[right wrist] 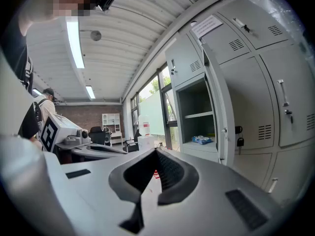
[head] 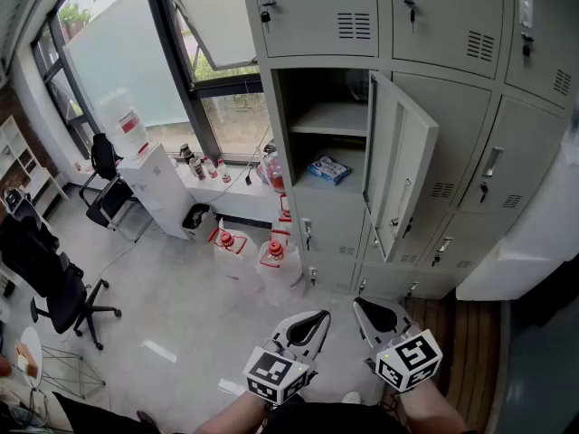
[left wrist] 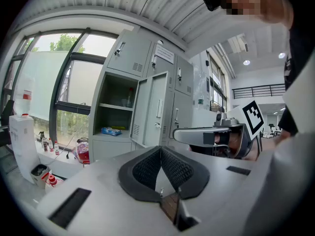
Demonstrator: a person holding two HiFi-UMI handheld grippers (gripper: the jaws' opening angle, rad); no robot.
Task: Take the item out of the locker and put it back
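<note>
Left hand-held gripper [head: 318, 316] is hanging well short of the locker [head: 282, 125], clenched on nothing; right hand-held gripper [head: 362, 304] is doing the same. Blue packet [head: 328, 168] is sitting on the locker's lower shelf, door [head: 398, 165] open. Looks like the approach: next it's needing opened jaws reaching in. Only the head view is showing water jugs [head: 271, 259] below the locker.

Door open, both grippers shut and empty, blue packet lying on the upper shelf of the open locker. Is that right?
Not quite: the blue packet lies on the floor of the open locker, below the shelf, as the head view shows. The rest stands.
</note>
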